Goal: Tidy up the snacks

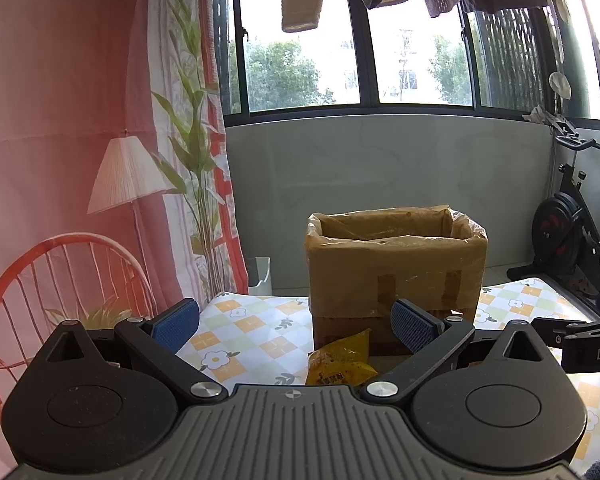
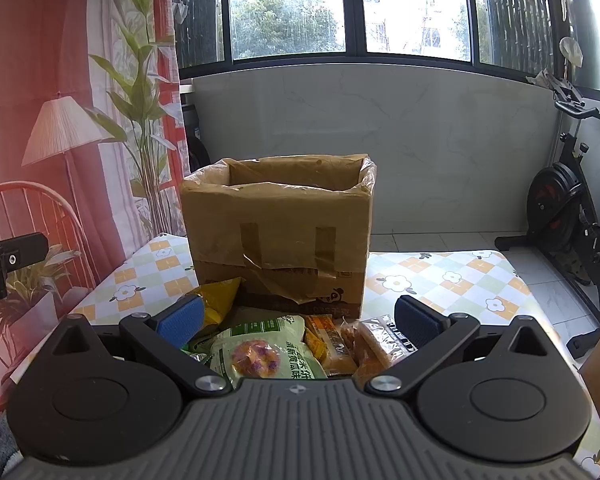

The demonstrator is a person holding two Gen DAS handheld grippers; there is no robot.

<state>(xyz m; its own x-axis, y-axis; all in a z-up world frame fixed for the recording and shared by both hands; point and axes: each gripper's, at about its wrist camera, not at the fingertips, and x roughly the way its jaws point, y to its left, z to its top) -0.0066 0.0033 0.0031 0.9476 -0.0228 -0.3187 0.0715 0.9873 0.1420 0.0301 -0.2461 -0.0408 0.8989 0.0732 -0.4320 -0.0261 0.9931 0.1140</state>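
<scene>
the step in hand looks like picking the first snack off the pile and carrying it up into the tall brown cardboard box lined with a clear plastic bag [image 2: 278, 232]. to do it well, take one packet at a time, pinch it near an edge or seam so the crinkly film does not slip, and lift high enough to clear the box rim before letting go — the rim sits well above both sets of jaws.

the left gripper [image 1: 296, 326] has its jaws spread wide and holds nothing. between them, low and near the right blue pad, lies a crumpled yellow foil snack bag [image 1: 342, 362] on the checked floral-print surface [image 1: 236, 332]; whether the bag touches the box base behind it i cannot tell. the box stands straight ahead of the jaws, a little to the right.

the right gripper [image 2: 298, 316] is likewise wide apart and empty, hovering over the pile. just by its left pad is the yellow bag; between the jaws lies a pale green plastic packet with a pink-and-yellow rice cake picture [image 2: 260, 350], then an orange wrapped bar [image 2: 326, 340], then clear-wrapped brown pastries [image 2: 374, 344] near the right pad. the green packet — central and flat — seems the easiest first grab.
</scene>
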